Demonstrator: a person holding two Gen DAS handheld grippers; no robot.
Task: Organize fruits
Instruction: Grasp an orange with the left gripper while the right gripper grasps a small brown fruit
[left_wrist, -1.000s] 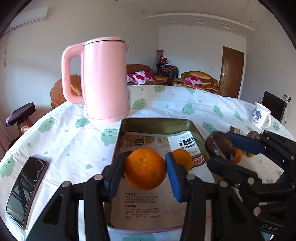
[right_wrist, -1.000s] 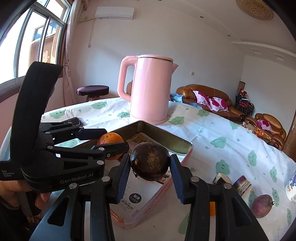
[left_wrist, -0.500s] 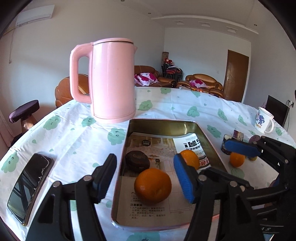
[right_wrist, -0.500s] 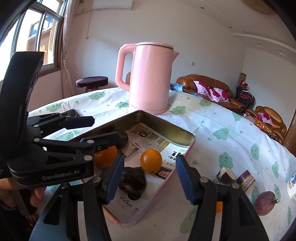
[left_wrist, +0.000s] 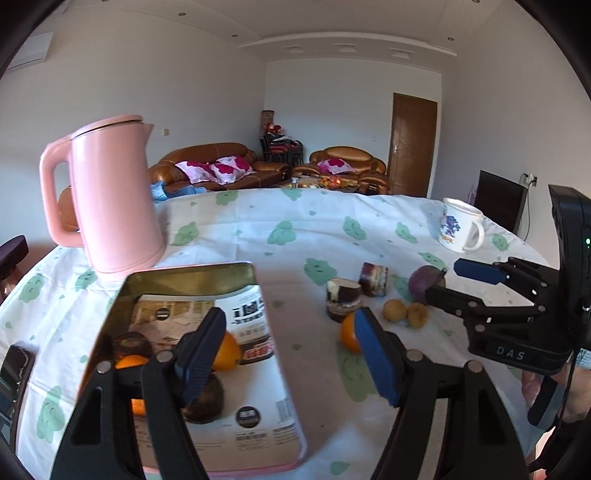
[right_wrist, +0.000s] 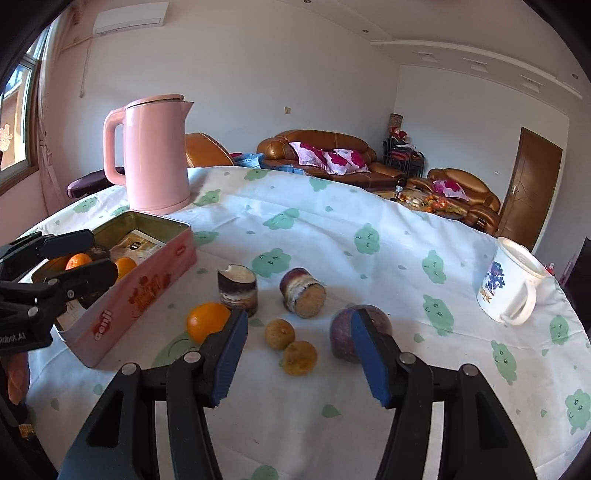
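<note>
Fruit released a second ago now lies in the tin (right_wrist: 162, 273); left gripper (left_wrist: 288, 354) and right gripper (right_wrist: 295, 354) both gape wide, empty, swung toward the loose orange (right_wrist: 207, 321).

both fruits dropped into tin (right_wrist: 155, 291); left gripper (left_wrist: 288, 354) and right gripper (right_wrist: 299, 354) emptied, swung toward loose fruit.

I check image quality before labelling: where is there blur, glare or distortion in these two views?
Left wrist view: the pink kettle is smeared by motion blur, the tin has soft edges, and the fisheye bends the table edge. Right wrist view: sharper overall; the mug and the orange are crisp, sunlight falls warm on the tablecloth, and the corners are black.
</note>
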